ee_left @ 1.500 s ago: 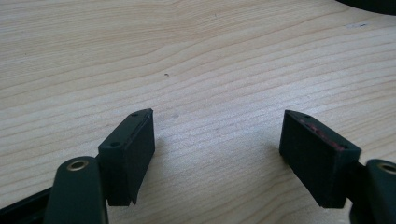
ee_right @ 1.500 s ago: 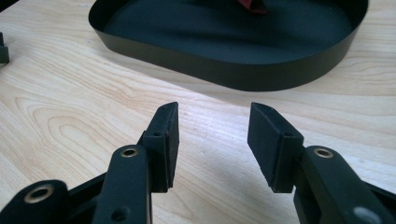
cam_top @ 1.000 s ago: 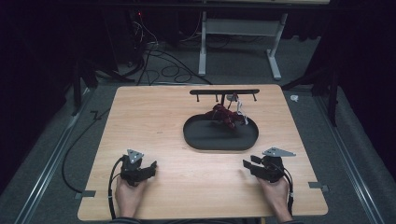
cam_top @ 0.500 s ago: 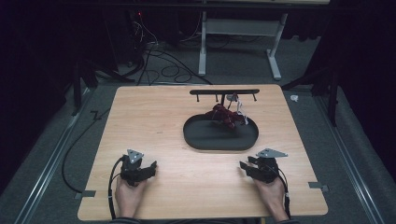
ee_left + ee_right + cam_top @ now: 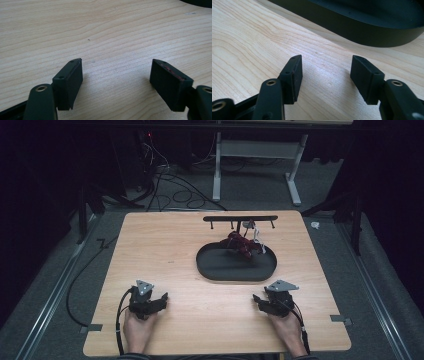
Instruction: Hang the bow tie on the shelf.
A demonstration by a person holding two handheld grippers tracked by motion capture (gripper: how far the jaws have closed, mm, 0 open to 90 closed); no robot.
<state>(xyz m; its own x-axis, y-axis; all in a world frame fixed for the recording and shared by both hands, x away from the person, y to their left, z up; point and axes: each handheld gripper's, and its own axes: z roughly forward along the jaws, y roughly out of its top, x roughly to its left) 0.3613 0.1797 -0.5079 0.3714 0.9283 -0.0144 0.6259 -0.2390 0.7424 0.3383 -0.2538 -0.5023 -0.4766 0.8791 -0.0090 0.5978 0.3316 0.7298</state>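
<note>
Grippers both sit low at the near edge of the wooden table [image 5: 165,245], each in a hand, nothing held. Left gripper [image 5: 161,301] has its jaws spread wide over bare wood, nothing between them; same in the left gripper view [image 5: 116,72]. Right gripper [image 5: 258,300] has just been opening its jaws, nothing between them, and they now stand wide apart over bare wood, as the right gripper view [image 5: 325,72] shows, with the wall of the black oval tray [image 5: 352,27] just ahead. Work in hand looks like the dark red tangled bundle [image 5: 240,245], which lies in the far part of the black oval tray [image 5: 220,267], touching its floor, with a white bit on its right side; can't tell what the bundle is made of. Rest of the tray looks bare. Behind the tray stands a thin black rack [image 5: 240,218] with small pegs hanging from its bar; the bundle sits right below it, possibly meant to go on a peg. Likely step: reach in with the right gripper, nearer to the tray. To do it well, go over the tray wall rather than into it, come down on a raised loop of the bundle, and close fully before lifting. Keep the left free to steady the tray if it slides. Risk: strands snagging or only part lifting.
</note>
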